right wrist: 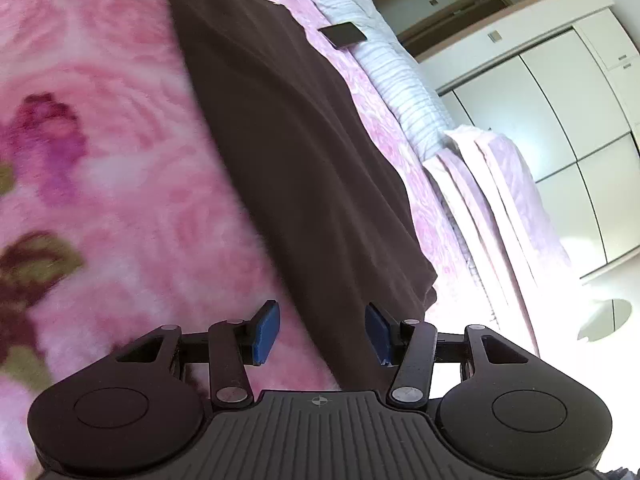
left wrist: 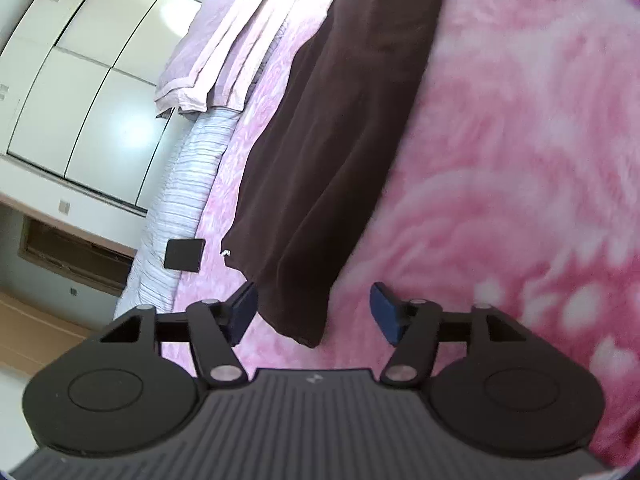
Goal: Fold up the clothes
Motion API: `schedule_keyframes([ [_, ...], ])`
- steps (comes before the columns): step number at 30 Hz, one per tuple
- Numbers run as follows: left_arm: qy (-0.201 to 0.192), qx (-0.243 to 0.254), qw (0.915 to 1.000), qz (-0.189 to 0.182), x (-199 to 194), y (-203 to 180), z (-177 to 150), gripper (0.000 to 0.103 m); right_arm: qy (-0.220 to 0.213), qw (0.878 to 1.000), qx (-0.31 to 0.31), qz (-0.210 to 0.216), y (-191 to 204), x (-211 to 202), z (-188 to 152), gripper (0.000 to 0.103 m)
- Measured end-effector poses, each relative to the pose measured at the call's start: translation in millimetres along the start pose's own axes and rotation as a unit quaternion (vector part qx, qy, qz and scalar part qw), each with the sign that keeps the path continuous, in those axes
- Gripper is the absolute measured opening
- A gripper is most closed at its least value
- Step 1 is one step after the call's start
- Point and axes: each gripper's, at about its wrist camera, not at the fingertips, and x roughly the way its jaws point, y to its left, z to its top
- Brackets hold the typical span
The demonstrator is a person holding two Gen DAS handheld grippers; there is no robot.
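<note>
Left gripper (left wrist: 314,314) first: its blue fingers (left wrist: 244,312) stand wide apart, nothing between them but air, hanging just above the near end of the brown garment (left wrist: 332,152). That end pokes down toward the gap between the pads, yet no pad touches cloth. Over to the right gripper (right wrist: 322,330): same story, fingers (right wrist: 266,334) spread wide and empty, straddling the opposite end of the brown garment (right wrist: 288,152), which runs away from it in a long, narrow strip.

Outward now. The garment lies stretched lengthwise on the pink floral blanket (left wrist: 520,160) that covers the bed, looking already folded in along its length into a band, edges fairly straight, a few soft ridges running down it. So, by my reading, the lengthwise fold is done and the end-to-end fold is left; each gripper sits at one end, well placed to pinch.

Further out, a small dark flat object (left wrist: 185,255) rests near the bed's edge by the striped bedding (left wrist: 180,208), a pale pink cloth (left wrist: 224,40) is draped over that edge, and white wardrobe doors (left wrist: 88,92) stand beyond.
</note>
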Motion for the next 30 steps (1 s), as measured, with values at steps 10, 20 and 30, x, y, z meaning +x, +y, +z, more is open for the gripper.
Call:
schedule_keyframes([
  [10, -0.071, 0.018, 0.9959, -0.053, 18.9, -6.6, 65.4, 0.057, -0.003, 1.0, 0.009, 0.018, -1.6, 7.0, 15.3, 0.051],
  [20, 0.019, 0.096, 0.994, 0.048, 44.8, -5.7, 28.5, 0.053, 0.006, 1.0, -0.004, -0.004, -2.4, 5.5, 3.5, 0.051],
  [30, 0.0, 0.124, 0.9909, 0.053, 46.8, -16.9, 34.4, 0.029, 0.028, 0.997, -0.049, -0.043, 1.6, 17.8, -0.1, 0.051],
])
